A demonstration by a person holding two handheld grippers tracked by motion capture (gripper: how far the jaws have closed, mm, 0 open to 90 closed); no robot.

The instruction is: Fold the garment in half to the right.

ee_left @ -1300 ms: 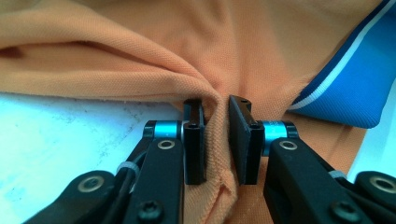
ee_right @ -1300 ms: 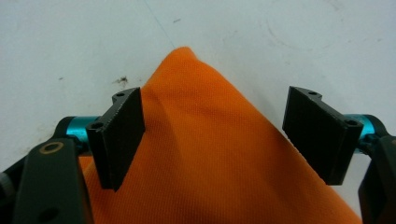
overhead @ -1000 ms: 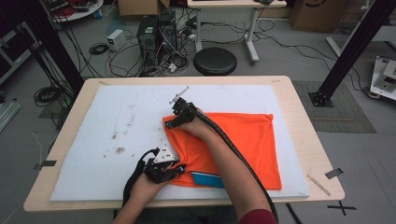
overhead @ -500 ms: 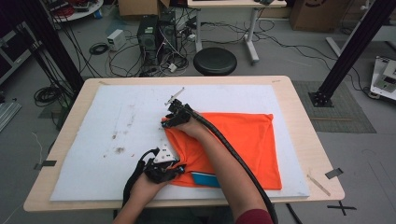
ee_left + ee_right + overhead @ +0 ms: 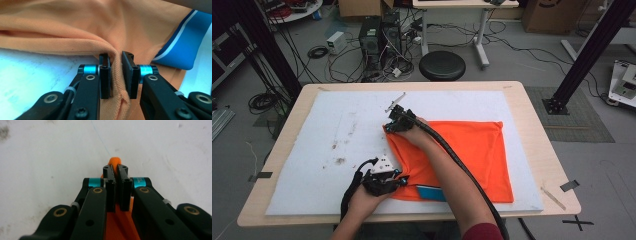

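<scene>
Two tongs, one orange shirt point(image 5: 462, 150), and both now have cloth in their bite. My right gripper point(image 5: 393, 121) has just been closing, and in the right gripper view point(image 5: 116, 176) its jaws are clenched on a thin orange fold that pokes out past the tips. A second ago those jaws stood open above that corner of the shirt; the hand itself has hardly shifted. My left gripper point(image 5: 399, 176) grips the near left hem just as it did then, and the left gripper view point(image 5: 115, 72) shows a ridge of orange knit pinched between its pads.

I judge that the pick-up is done on both sides, so the next move is likely to lift or carry the left edge over as a fold.

The shirt lies flat on the white mat point(image 5: 312, 150) covering the tabletop, spread over the right half towards the near right corner, with its left edge near the middle. One blue sleeve cuff point(image 5: 429, 192) with a white stripe shows at the near edge. One small metal piece point(image 5: 395, 101) lies on the mat towards the far edge, apart from the shirt.
</scene>
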